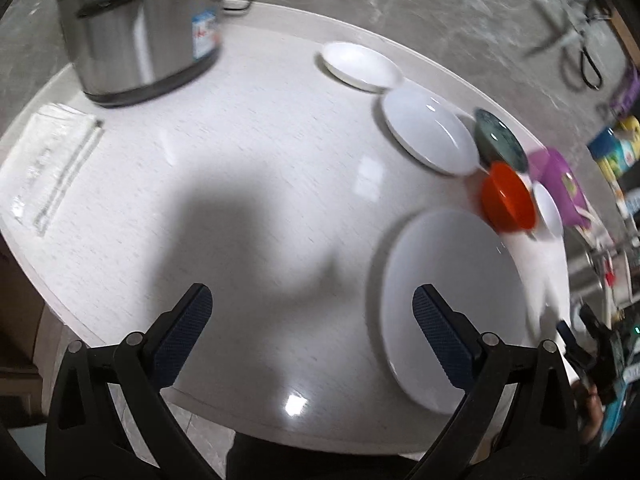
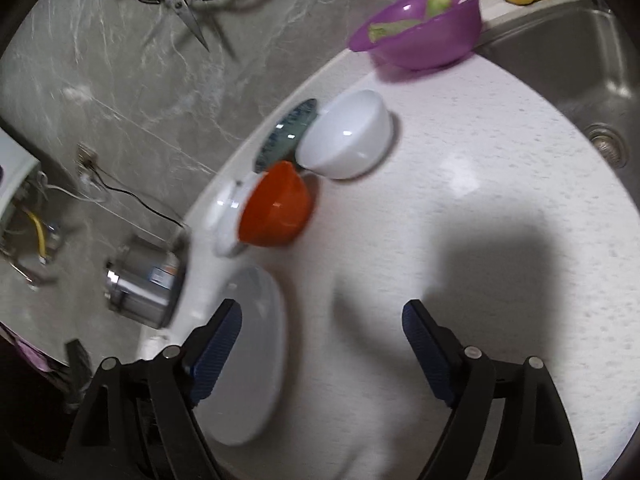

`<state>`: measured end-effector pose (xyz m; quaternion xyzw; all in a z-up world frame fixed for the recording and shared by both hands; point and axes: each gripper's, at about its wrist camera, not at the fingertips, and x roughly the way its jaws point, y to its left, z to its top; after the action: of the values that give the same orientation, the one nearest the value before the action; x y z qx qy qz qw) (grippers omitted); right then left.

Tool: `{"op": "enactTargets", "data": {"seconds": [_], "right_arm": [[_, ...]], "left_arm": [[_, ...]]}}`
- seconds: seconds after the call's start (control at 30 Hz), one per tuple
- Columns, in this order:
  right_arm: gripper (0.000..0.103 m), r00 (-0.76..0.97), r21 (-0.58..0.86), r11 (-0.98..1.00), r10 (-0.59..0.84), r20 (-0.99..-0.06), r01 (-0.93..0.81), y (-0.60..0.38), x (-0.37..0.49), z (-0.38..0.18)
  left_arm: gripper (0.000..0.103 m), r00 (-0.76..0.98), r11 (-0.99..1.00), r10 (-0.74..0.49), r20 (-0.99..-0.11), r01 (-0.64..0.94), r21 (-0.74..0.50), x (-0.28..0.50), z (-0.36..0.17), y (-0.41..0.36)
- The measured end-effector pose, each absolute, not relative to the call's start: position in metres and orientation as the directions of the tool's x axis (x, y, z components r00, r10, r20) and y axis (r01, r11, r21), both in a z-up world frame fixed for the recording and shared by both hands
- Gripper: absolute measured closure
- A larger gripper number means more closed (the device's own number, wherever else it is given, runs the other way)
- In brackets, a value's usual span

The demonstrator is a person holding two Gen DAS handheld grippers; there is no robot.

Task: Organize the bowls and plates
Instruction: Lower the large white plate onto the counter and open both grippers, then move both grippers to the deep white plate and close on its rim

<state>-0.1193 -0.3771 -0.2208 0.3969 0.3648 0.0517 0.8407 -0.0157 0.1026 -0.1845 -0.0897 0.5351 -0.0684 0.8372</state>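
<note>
While both claws hover wide open and empty, left gripper (image 1: 312, 332) low centre and right gripper (image 2: 322, 344) likewise, the large white plate (image 1: 452, 304) lies lower right, probably the stack's base, with the orange bowl (image 1: 507, 198) just above it.

Your left gripper (image 1: 312, 316) is all matte black plastic, two chunky triangular arms with cut-out windows, and round silver pivot pins at the joints. The fingers (image 1: 188, 328) carry dark navy pads with a fine ribbed, grippy texture. Your right gripper (image 2: 322, 336) is the same build: black linkage, silver pins, ribbed blue pads on its fingers (image 2: 218, 350).
</note>
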Motion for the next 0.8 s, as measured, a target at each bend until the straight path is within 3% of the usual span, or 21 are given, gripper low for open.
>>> {"op": "enactTargets", "data": {"seconds": [0.2,0.43,0.7,0.77,0.8], "right_arm": [[0.019,0.703,0.711,0.678,0.413,-0.579,0.187,-0.37,-0.114,-0.204],[0.019,0.723,0.765,0.565,0.383,-0.575,0.31,-0.407,-0.1,-0.172],[0.019,0.702,0.8,0.577,0.5,-0.506,0.165,-0.366,0.012,-0.11],[0.019,0.634,0.752,0.638,0.516,-0.576,0.164,-0.339,0.057,-0.114],[0.02,0.589,0.721,0.674,0.52,-0.619,0.164,-0.324,0.083,-0.12]], "left_arm": [[0.002,0.391,0.969,-0.244,-0.887,0.08,-0.232,0.029,-0.182,0.093],[0.002,0.344,0.904,-0.415,-0.842,0.261,-0.339,0.116,-0.169,0.063],[0.002,0.208,0.829,-0.511,-0.834,0.375,-0.415,0.224,-0.176,0.041],[0.003,0.185,0.813,-0.531,-0.827,0.384,-0.436,0.248,-0.186,0.039],[0.008,0.177,0.813,-0.528,-0.831,0.387,-0.435,0.257,-0.193,0.035]]}}
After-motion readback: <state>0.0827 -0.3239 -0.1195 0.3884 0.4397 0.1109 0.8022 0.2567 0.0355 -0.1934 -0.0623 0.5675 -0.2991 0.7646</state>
